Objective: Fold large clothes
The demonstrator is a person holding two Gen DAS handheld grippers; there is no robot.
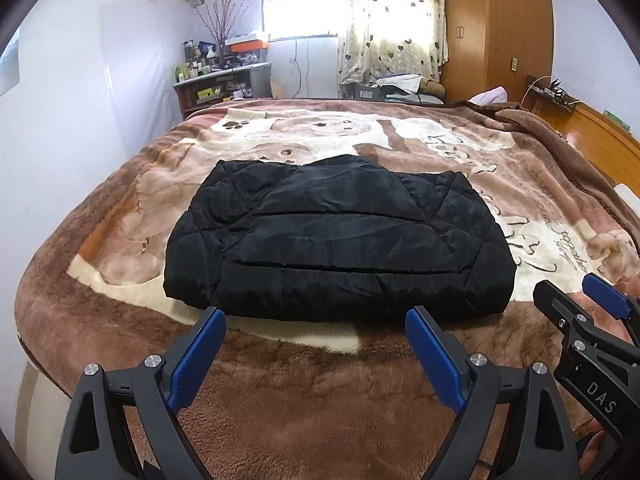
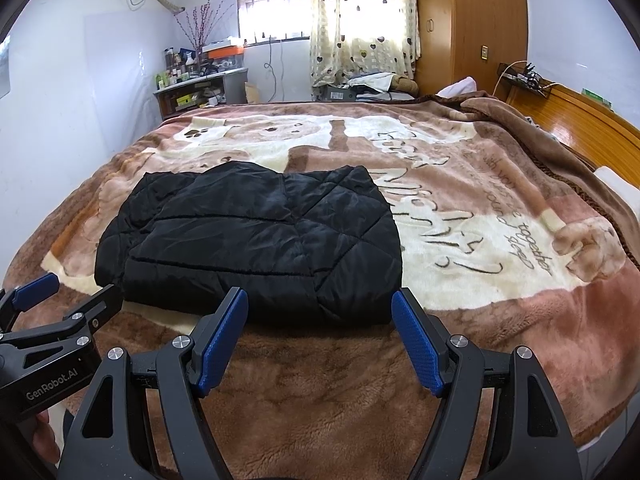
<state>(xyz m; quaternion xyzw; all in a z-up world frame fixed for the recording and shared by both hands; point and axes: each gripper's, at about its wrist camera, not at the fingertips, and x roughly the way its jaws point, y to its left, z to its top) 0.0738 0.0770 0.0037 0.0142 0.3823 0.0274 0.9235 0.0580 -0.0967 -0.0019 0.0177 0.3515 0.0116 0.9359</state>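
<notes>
We have the black quilted jacket (image 1: pixel 340 240) lying flat on the blanket (image 1: pixel 304 392) that covers the bed, already doubled into a compact rectangular stack. Its folded front edge faces us, and a rounder piece pokes out at its far edge, probably a hood or collar; we can't tell which.

Left gripper (image 1: pixel 316 356) hovers just short of the jacket's front edge, fingers wide, holding nothing. Right gripper (image 2: pixel 320 336) sits the same way, near the jacket's front right corner, fingers wide and empty. Neither touches the jacket. Both hang side by side in front of it, left one lined up with the middle of the edge, right one toward the corner.

Why this layout: the jacket sits close to our side of the bed so both grippers reach its front edge without stretching. Wide fingers suit the thick padded stack, which a narrow opening wouldn't get around.

Our read: the fold looks mostly or fully done. If another fold is wanted, the front corners are the obvious grab points. The slick padded fabric will likely spring back or slide on itself, so a deep bite would be safer.
</notes>
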